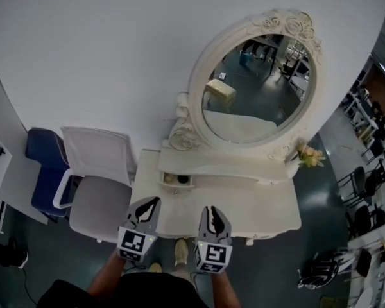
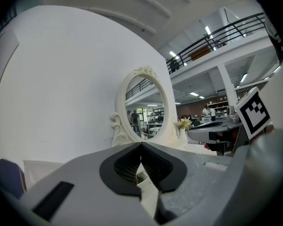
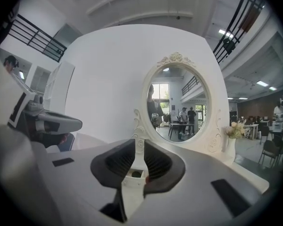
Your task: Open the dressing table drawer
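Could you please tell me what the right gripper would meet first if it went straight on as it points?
Most likely the small open drawer on the dressing table: it shows between the jaws of the right gripper, with nothing seen in front. Depth is unclear.

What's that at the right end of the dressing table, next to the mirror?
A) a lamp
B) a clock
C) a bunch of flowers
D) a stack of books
C: pale flowers stand on the dressing table, just right of the oval mirror.
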Motion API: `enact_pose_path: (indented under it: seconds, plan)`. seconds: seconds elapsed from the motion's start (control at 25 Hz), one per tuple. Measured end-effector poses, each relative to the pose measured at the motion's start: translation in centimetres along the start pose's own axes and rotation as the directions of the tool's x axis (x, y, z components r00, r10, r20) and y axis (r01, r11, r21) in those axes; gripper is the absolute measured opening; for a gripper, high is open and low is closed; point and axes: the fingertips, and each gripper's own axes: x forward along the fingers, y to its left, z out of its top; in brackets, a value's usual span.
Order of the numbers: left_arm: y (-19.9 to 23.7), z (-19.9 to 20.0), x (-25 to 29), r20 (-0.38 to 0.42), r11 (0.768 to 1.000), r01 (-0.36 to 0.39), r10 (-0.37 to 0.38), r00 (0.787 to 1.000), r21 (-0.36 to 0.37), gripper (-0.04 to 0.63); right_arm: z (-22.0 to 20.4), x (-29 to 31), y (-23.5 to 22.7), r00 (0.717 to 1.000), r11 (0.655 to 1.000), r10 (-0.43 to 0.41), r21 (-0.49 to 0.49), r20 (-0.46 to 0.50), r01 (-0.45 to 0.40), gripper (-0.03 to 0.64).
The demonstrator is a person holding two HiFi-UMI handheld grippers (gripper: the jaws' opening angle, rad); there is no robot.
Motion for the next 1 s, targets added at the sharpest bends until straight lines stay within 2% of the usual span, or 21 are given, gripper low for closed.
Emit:
enact_pose_path:
  seconds: [0.4,1.0]
  plan:
    - [-0.5,0.2,-0.6,0.005,1.000,0.013,-0.013,1.000,0.006,0.003,0.1,-1.3,0.4,1.000,1.000,-0.020,-0.004,0.018,0.020,0.000]
    - [-0.2,0.2,-0.2,0.006,1.000,0.010,-0.010,1.000,0.001,0.003,-0.5,-0.6,0.7,1.000,1.000,-0.010,-0.020,-0.025,0.009,-0.005]
